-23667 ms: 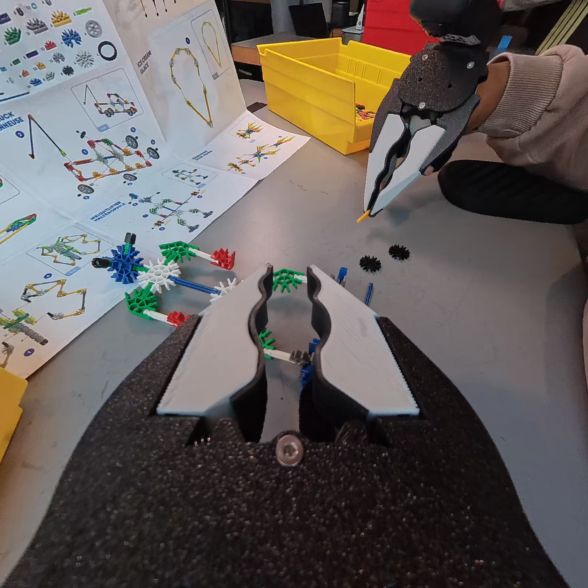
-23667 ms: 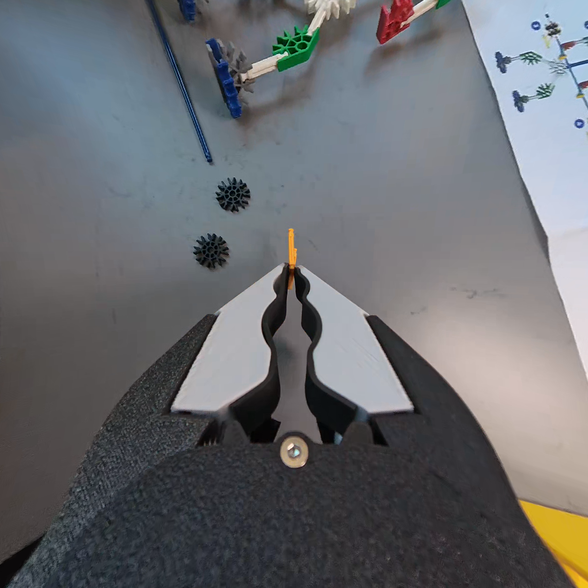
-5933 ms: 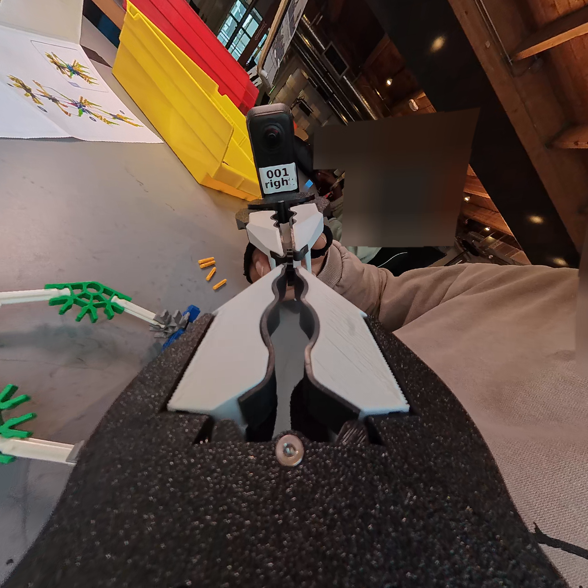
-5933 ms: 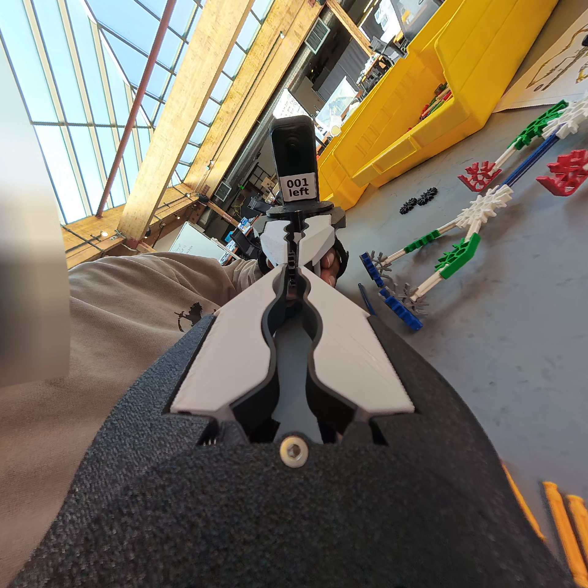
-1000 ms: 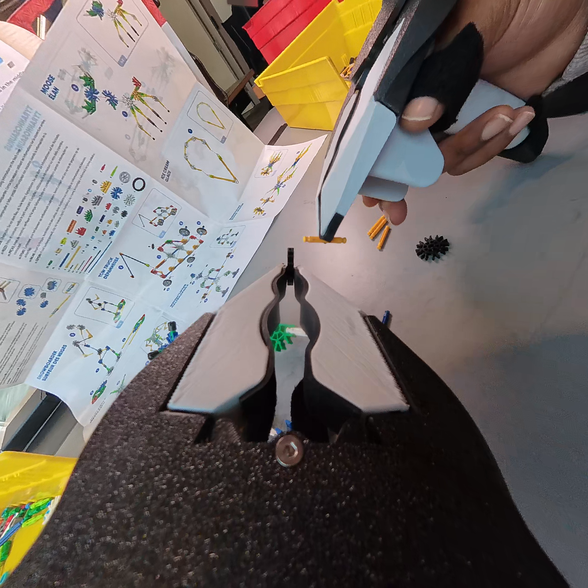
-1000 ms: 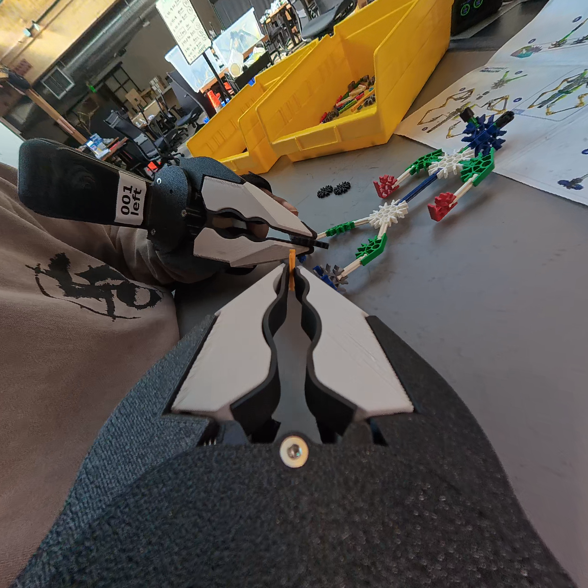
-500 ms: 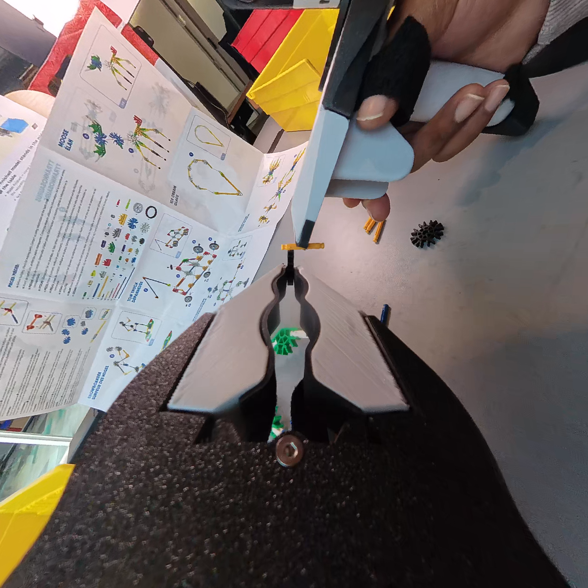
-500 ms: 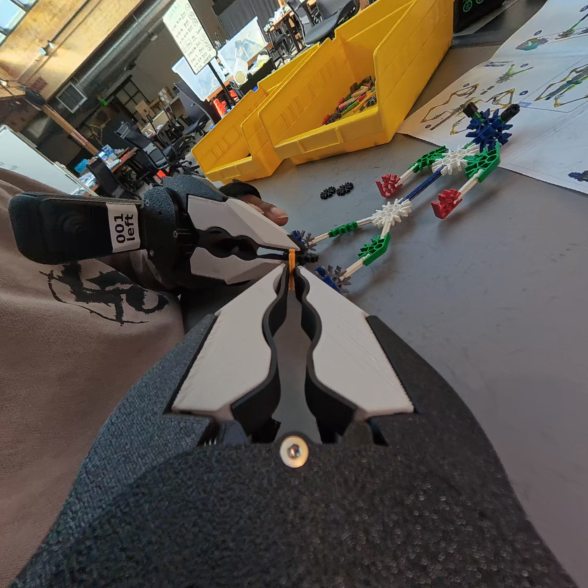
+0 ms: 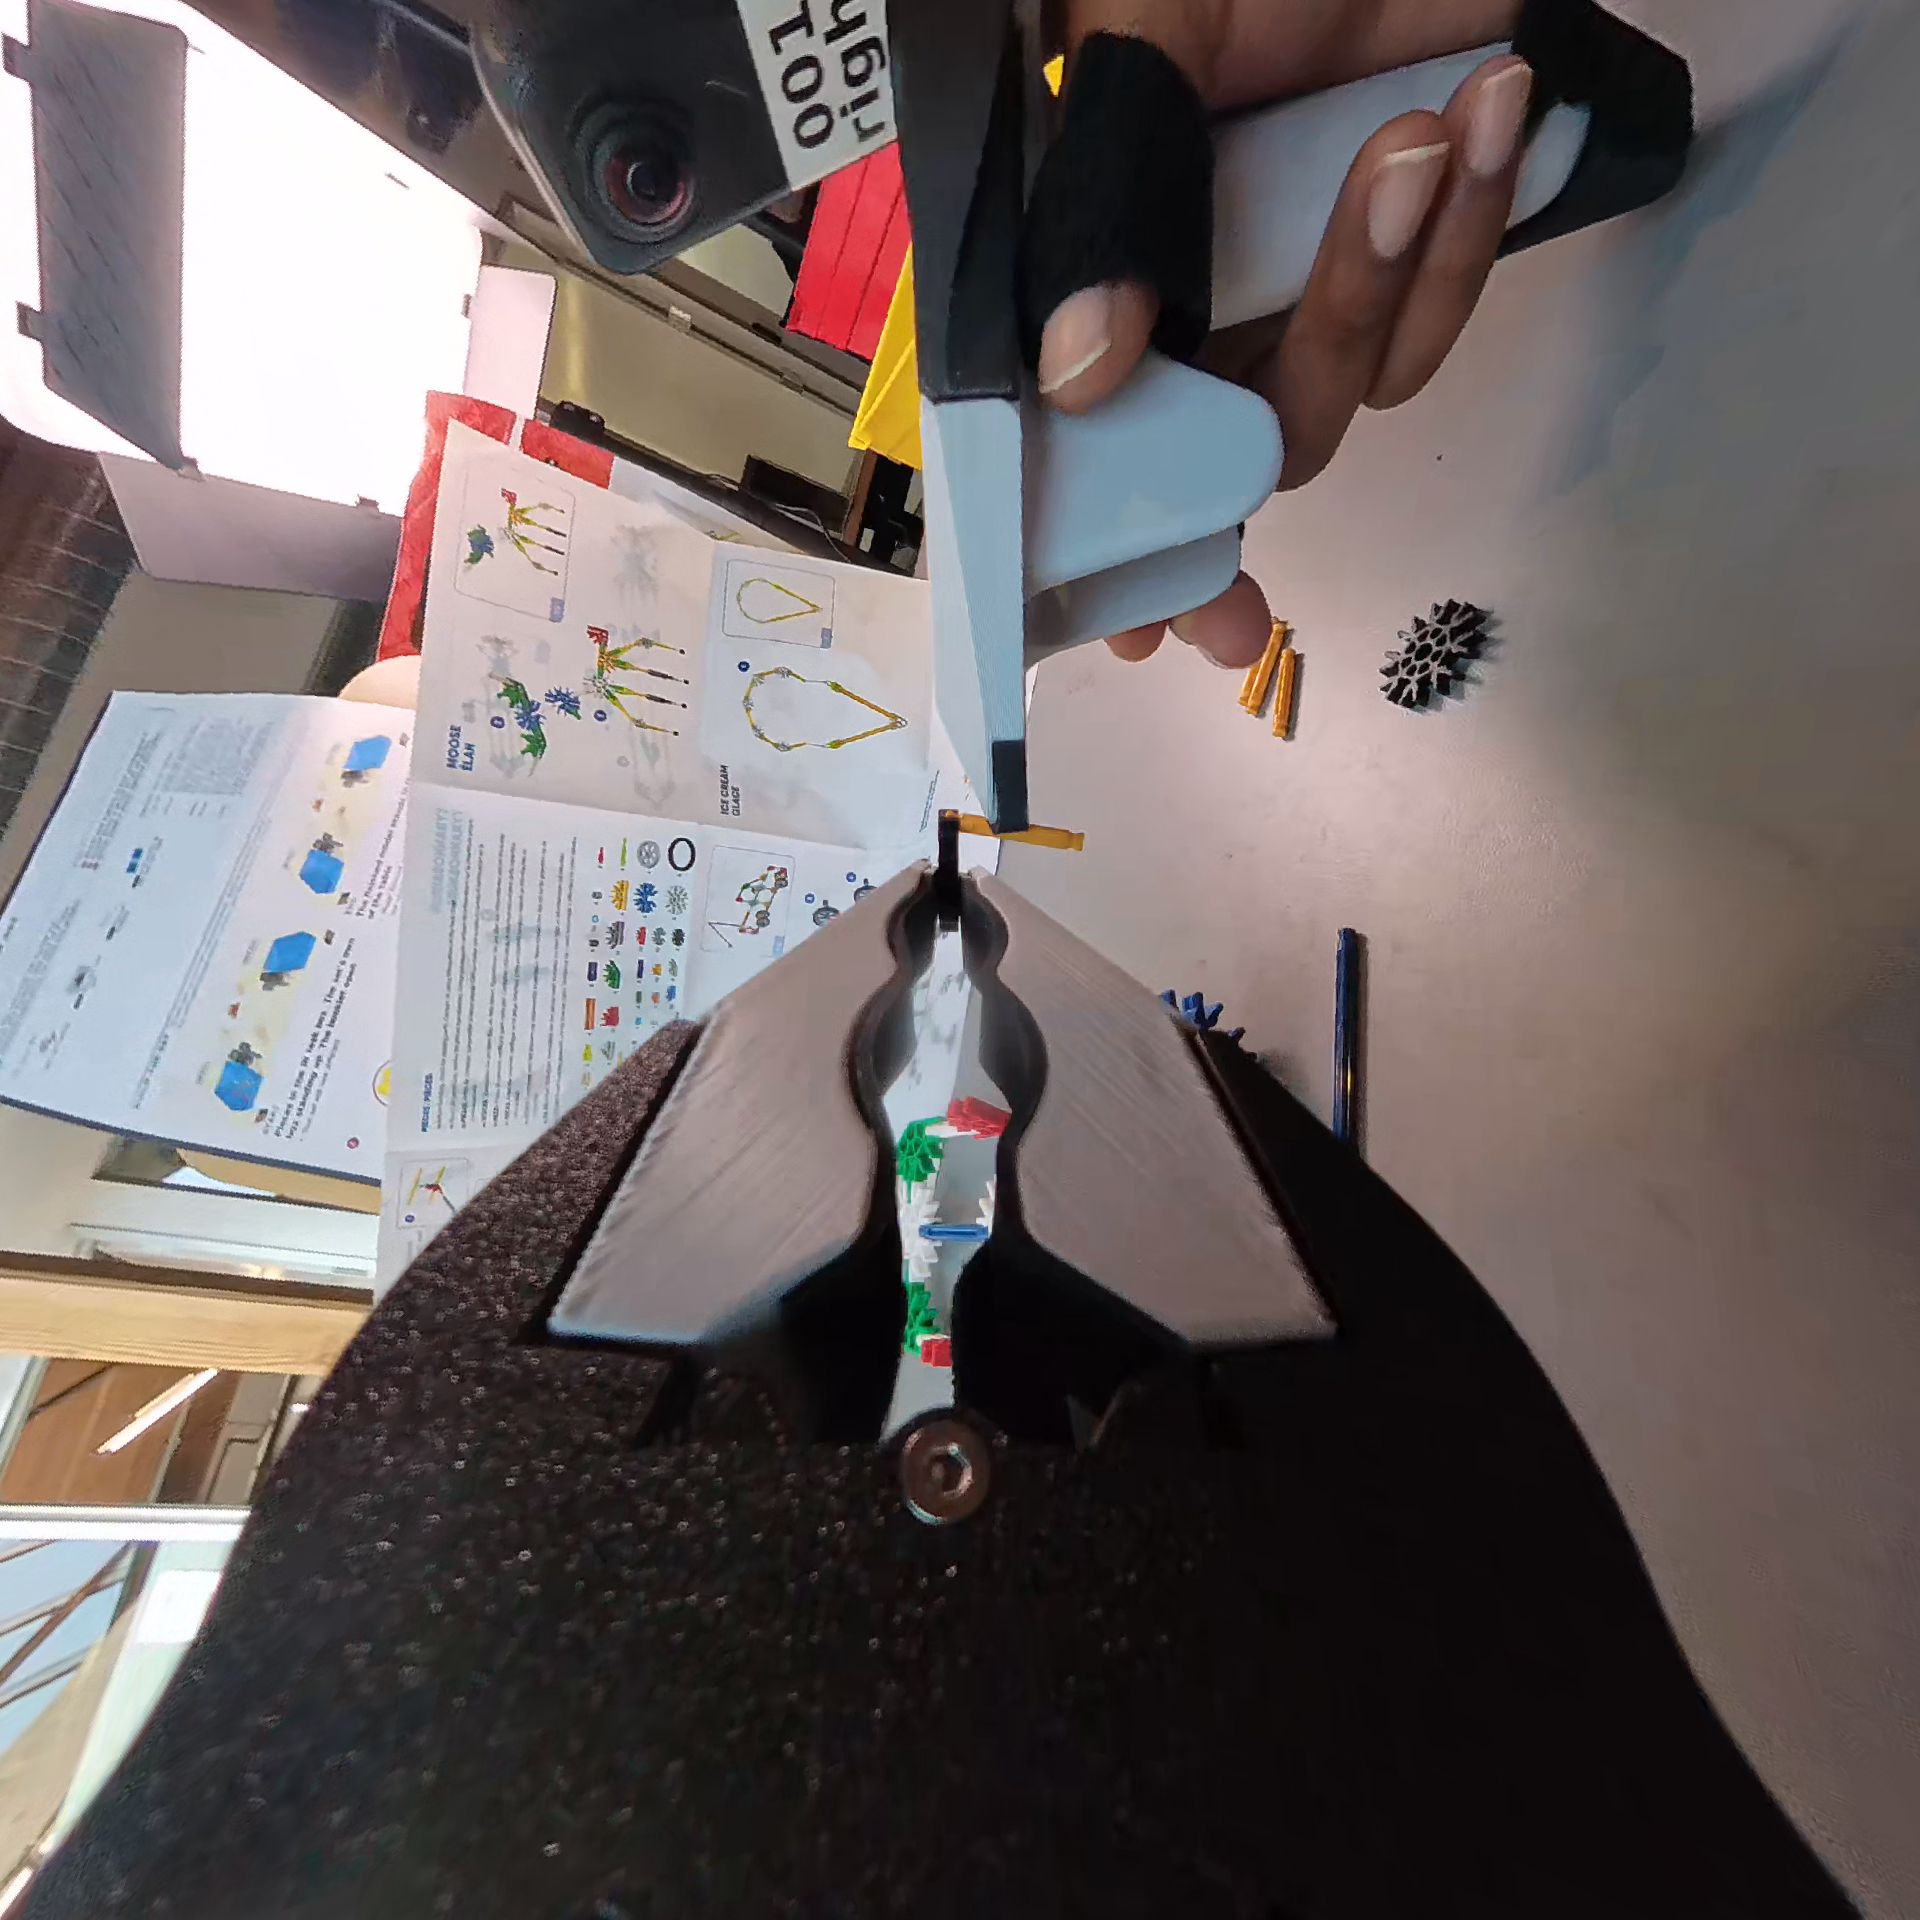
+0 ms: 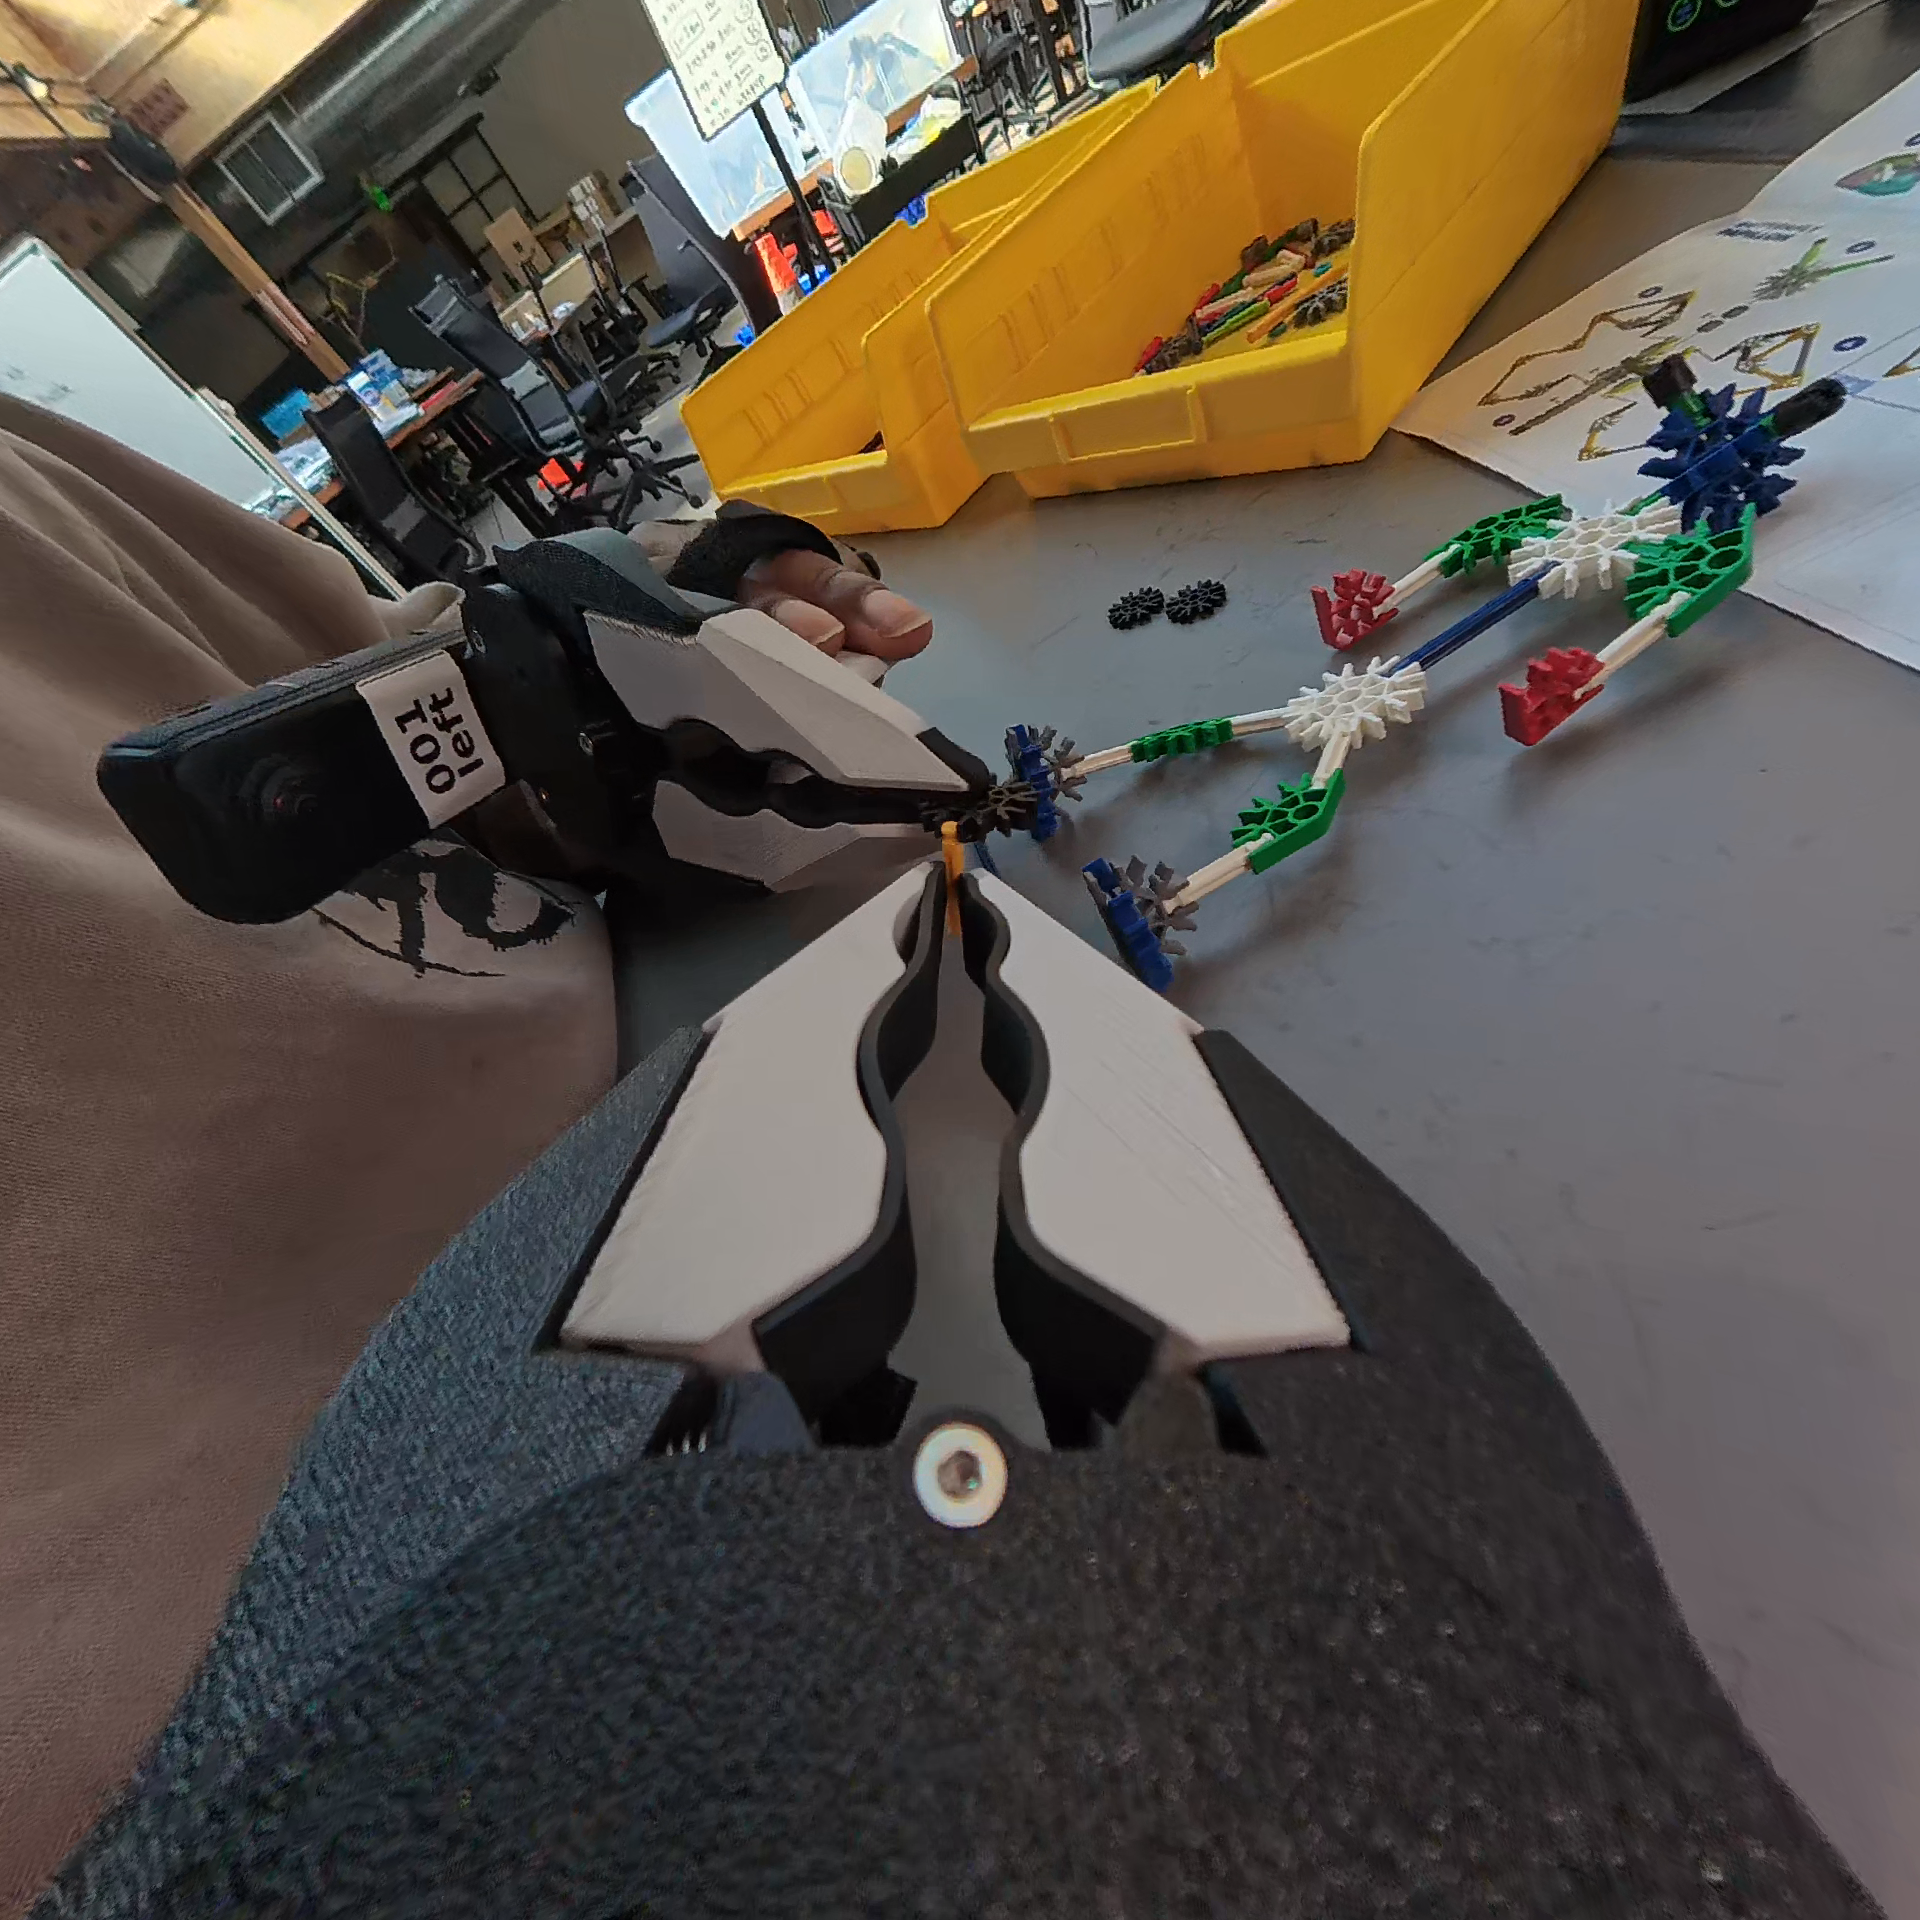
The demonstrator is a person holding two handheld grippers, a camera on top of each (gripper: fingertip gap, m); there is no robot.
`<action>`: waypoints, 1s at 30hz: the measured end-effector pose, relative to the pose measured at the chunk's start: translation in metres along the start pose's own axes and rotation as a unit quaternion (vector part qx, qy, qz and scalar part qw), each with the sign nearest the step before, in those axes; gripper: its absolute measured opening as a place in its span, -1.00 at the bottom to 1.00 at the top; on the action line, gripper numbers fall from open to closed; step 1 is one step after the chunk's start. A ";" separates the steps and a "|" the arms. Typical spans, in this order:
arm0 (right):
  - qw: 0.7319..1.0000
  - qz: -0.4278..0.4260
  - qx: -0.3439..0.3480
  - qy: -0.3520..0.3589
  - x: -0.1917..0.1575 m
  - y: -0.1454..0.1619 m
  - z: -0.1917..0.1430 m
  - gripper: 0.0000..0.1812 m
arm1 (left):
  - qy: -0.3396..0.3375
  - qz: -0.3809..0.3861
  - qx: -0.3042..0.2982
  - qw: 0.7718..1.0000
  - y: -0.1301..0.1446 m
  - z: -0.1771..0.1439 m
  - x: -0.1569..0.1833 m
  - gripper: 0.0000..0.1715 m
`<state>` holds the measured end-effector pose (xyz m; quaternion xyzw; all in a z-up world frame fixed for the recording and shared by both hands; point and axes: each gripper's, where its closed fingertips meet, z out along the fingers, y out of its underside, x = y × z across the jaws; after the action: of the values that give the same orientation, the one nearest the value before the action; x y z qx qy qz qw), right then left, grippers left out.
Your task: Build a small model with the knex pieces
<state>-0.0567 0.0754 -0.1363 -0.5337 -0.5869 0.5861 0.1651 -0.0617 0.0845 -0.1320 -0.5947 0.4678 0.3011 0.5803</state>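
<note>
My left gripper is shut on a small black spiked connector, held edge-on in the air above the grey table. My right gripper is shut on a short orange rod. In the left wrist view the right gripper comes down from above with the orange rod lying crosswise, and the rod's left end touches the black connector. In the right wrist view the left gripper reaches in from the left with the black connector right at the rod's tip.
A toy model of green, white, red and blue pieces lies on the table. Two black connectors, loose orange rods, a blue rod, a folded instruction sheet and yellow bins surround it. A person's sleeve fills the left. Left and right tips are no more than a few centimetres apart.
The two grippers have closed the gap between them. The orange rod's end, apart from the black connector a second ago, now touches it. The left gripper has rolled sideways.
</note>
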 end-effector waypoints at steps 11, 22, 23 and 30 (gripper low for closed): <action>0.999 -0.024 -0.019 -0.012 -0.004 0.007 0.002 -1.00 | 0.016 0.038 0.015 0.999 -0.001 -0.005 0.007 -0.97; 0.999 0.019 -0.041 -0.016 0.002 0.014 -0.002 -1.00 | 0.131 -0.205 0.001 0.970 0.004 -0.002 0.021 -0.97; 0.999 0.024 -0.041 -0.013 0.004 0.014 -0.003 -1.00 | 0.157 -0.264 -0.004 0.952 0.006 -0.002 0.024 -0.97; 0.998 0.037 -0.048 0.006 0.010 0.013 -0.010 -1.00 | 0.282 -0.574 0.002 0.769 0.001 -0.001 0.027 -0.97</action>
<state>-0.0466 0.0854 -0.1494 -0.5659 -0.5928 0.5601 0.1207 -0.0528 0.0781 -0.1570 -0.8092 0.1822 -0.2704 0.4887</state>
